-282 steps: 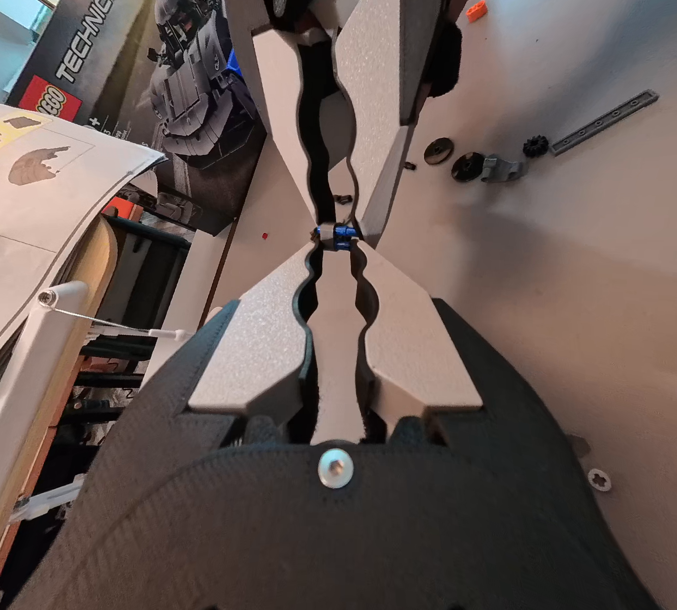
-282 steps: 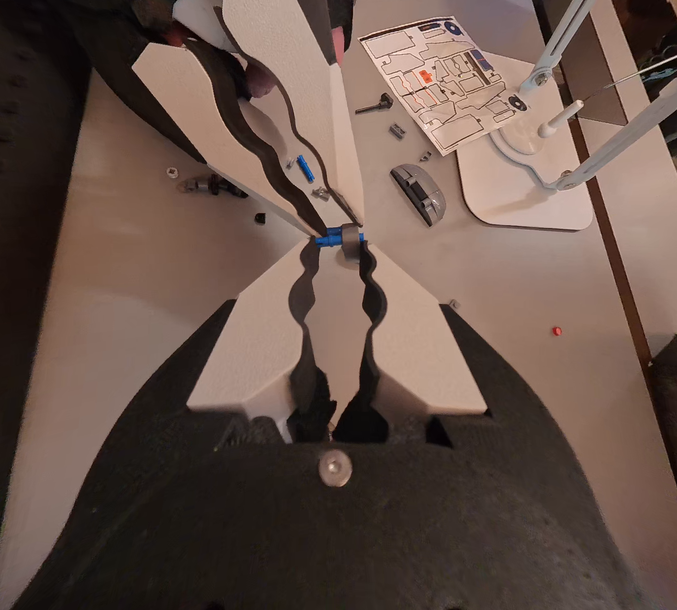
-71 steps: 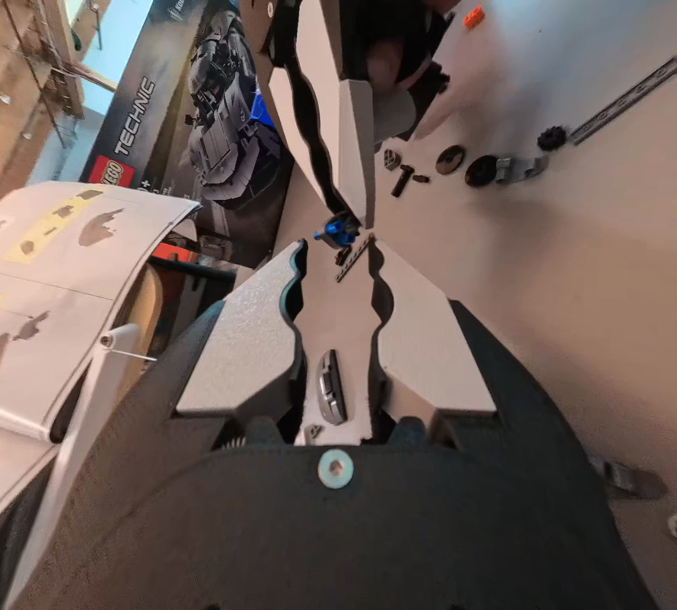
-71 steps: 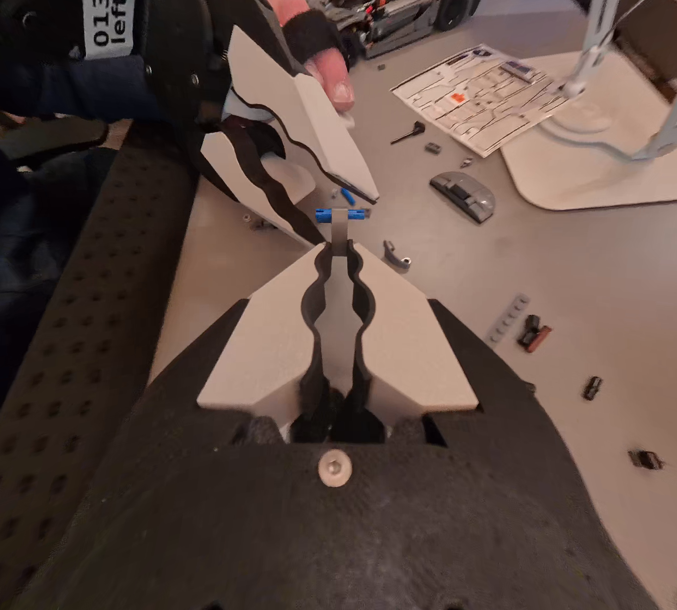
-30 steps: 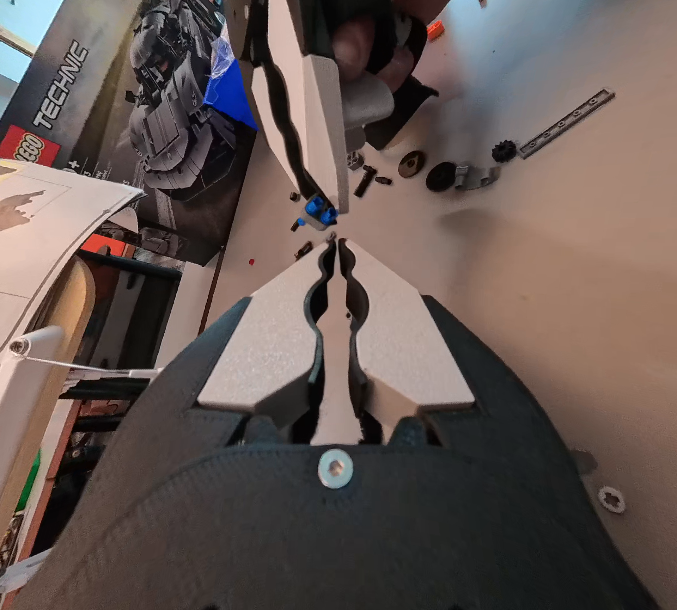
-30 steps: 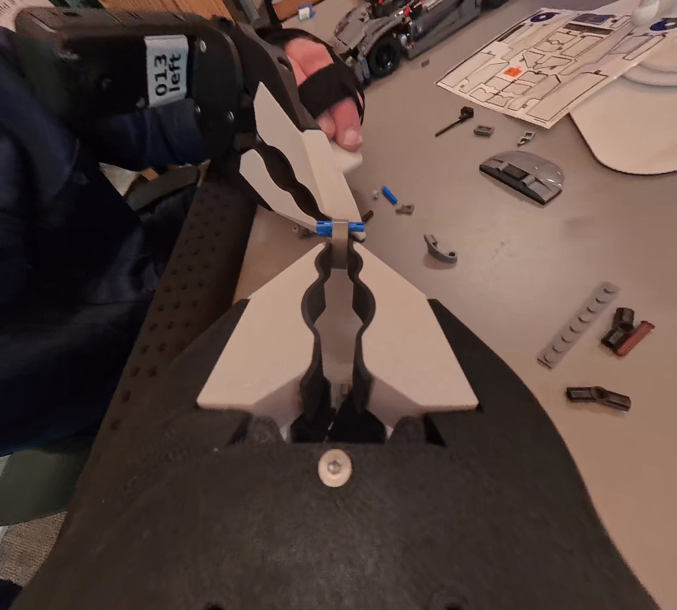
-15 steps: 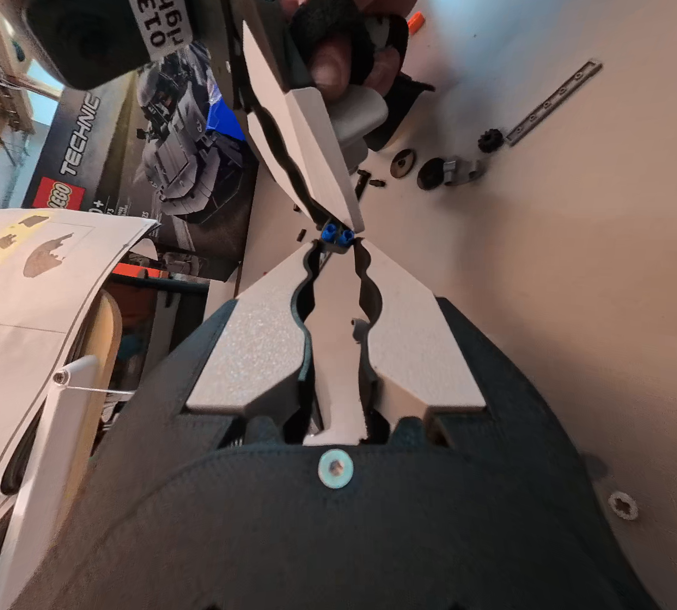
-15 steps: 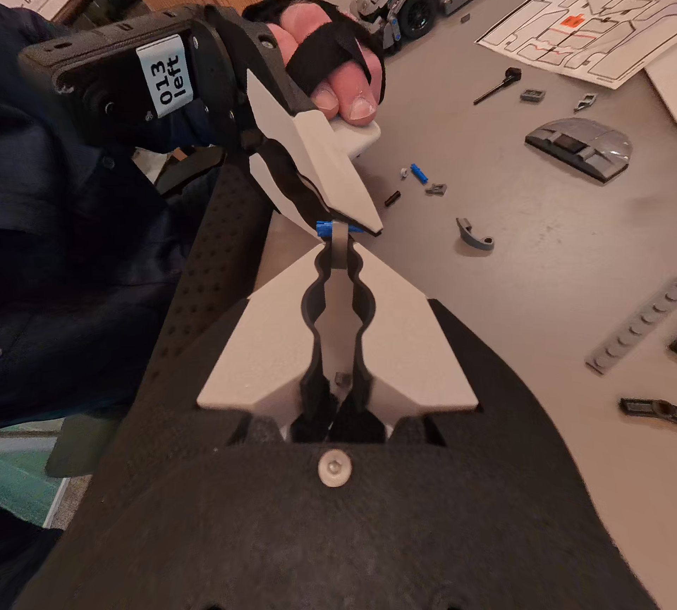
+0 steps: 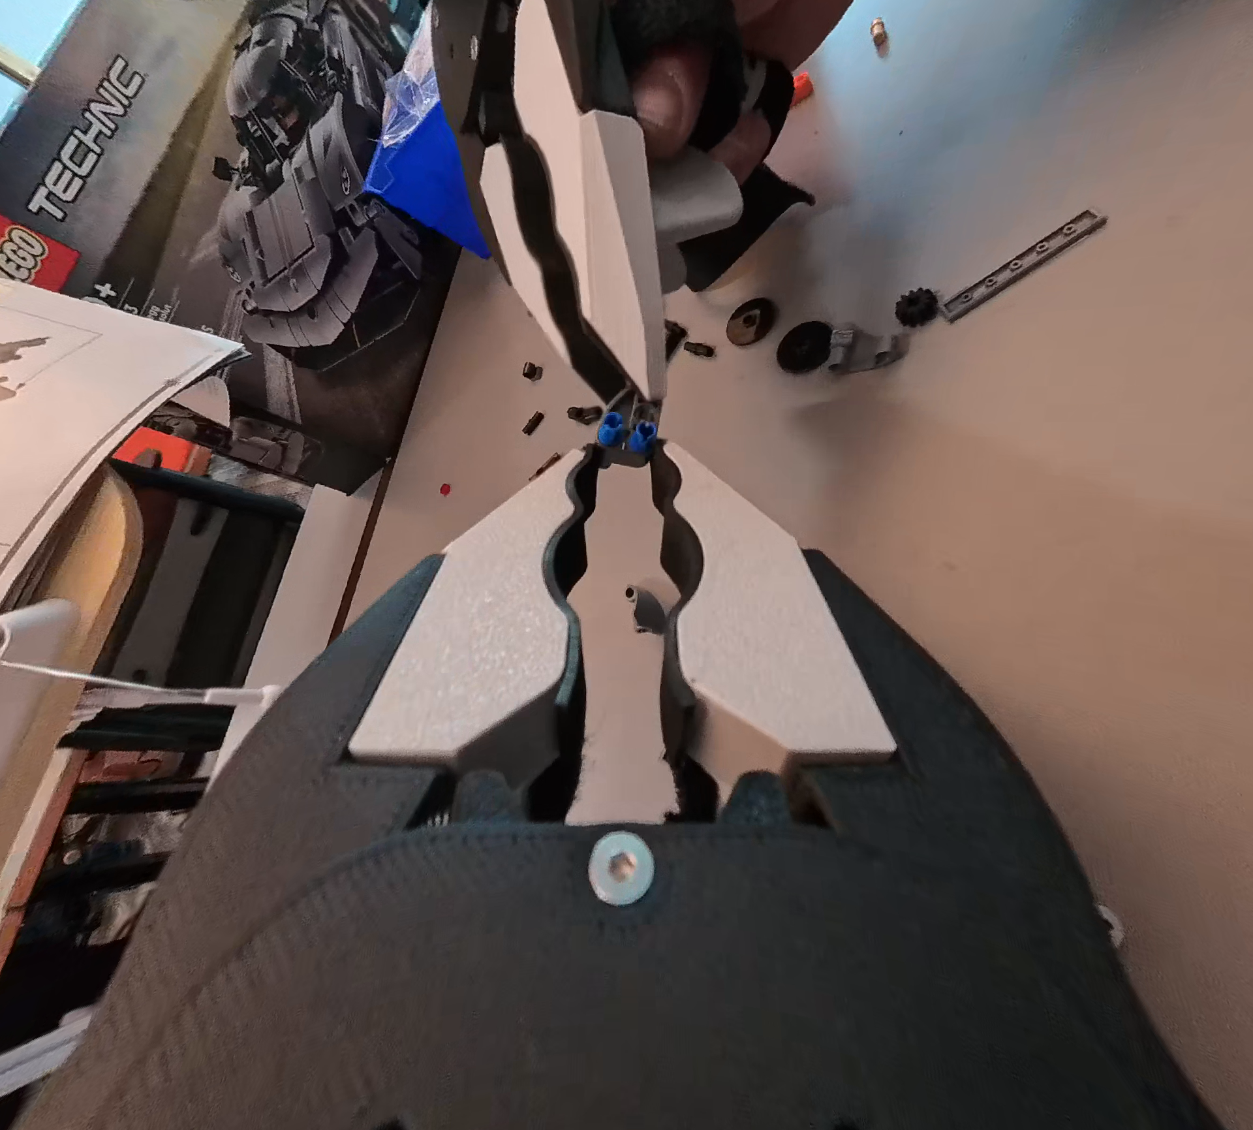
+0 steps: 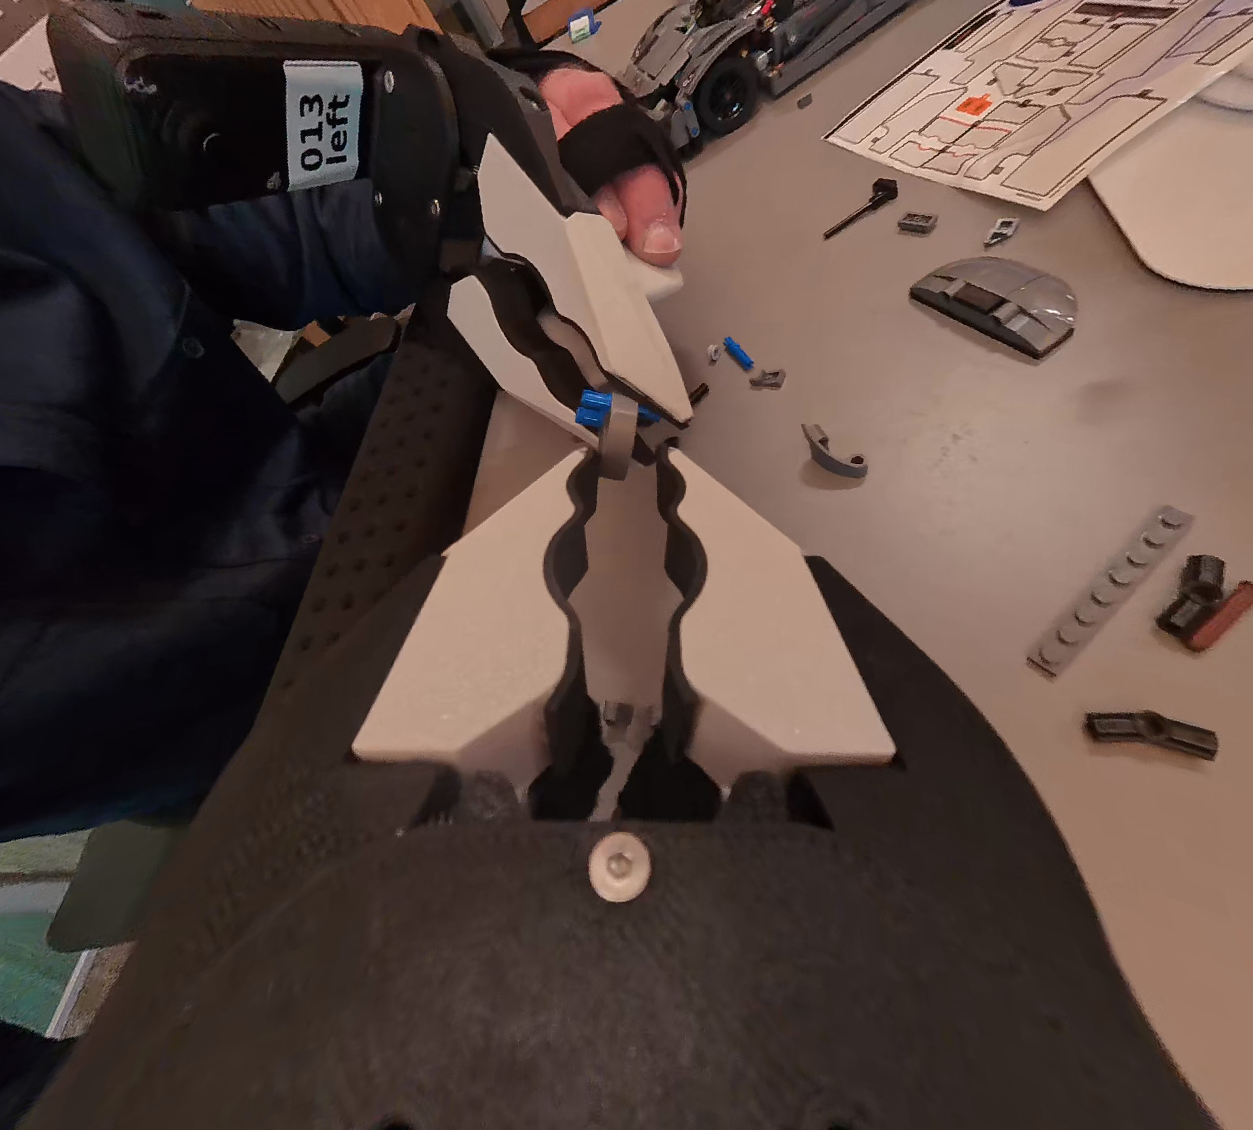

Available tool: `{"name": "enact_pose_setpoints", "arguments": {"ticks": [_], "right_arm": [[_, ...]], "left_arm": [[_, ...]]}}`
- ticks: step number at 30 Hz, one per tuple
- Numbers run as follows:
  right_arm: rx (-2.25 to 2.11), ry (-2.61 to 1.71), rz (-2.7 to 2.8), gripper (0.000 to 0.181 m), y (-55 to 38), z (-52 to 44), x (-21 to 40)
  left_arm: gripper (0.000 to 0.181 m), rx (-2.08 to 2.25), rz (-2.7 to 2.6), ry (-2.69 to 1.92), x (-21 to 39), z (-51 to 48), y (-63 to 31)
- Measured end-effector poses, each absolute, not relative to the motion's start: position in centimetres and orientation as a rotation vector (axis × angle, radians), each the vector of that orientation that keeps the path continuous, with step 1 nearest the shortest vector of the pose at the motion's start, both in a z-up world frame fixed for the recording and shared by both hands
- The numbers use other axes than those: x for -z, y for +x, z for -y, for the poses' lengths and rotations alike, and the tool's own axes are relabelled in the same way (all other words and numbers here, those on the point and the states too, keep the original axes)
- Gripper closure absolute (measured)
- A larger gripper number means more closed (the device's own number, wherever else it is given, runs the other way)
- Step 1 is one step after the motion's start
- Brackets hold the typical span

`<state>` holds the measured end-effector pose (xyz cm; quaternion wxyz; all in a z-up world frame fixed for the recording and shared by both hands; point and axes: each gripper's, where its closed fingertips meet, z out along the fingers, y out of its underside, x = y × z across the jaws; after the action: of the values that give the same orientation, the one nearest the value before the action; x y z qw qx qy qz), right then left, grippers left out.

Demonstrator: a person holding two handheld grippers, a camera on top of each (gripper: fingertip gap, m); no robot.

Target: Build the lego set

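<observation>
Above the worktop (image 10: 949,487), the left claw (image 10: 637,419) and right claw (image 10: 627,453) both pinch the grey piece with blue pins (image 10: 613,426).

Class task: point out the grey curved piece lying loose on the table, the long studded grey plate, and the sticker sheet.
grey curved piece (image 10: 832,454): right wrist view, middle of its arc.
long studded grey plate (image 10: 1108,590): right wrist view, mid-length stud.
sticker sheet (image 10: 1037,80): right wrist view, sheet's centre.

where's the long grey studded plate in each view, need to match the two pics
Left wrist view: long grey plate lies flat on the table at upper right, beside a black gear.
Right wrist view: it lies at right of centre, next to a black and red piece.
Shared landmark: the blue pins between the gripper tips.
</observation>
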<state>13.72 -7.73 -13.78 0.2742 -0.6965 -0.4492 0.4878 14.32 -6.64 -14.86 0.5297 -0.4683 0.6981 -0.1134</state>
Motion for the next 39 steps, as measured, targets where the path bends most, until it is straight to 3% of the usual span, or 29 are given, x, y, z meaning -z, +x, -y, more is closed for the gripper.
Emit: {"name": "enact_pose_setpoints", "arguments": {"ticks": [2,14,19,27,39], "right_arm": [[-1.308,-1.870,1.220,0.174,13.6,7.8,13.8],[-1.349,-1.886,1.175,0.174,13.6,7.6,13.8],[-1.094,-1.956,1.107,0.168,16.6,5.3,14.0],[-0.485,-2.233,1.289,0.162,22.3,4.4,19.6],[-0.388,-2.417,1.301,0.161,23.1,4.7,22.7]], "left_arm": [[0.167,0.250,-1.666,-1.104,14.9,6.6,14.3],[0.167,0.217,-1.680,-1.093,14.9,6.7,14.4],[0.167,0.205,-1.679,-1.171,15.7,5.5,13.9],[0.167,0.190,-1.705,-1.226,16.8,5.0,13.8],[0.167,0.183,-1.713,-1.241,17.2,4.7,13.7]]}}
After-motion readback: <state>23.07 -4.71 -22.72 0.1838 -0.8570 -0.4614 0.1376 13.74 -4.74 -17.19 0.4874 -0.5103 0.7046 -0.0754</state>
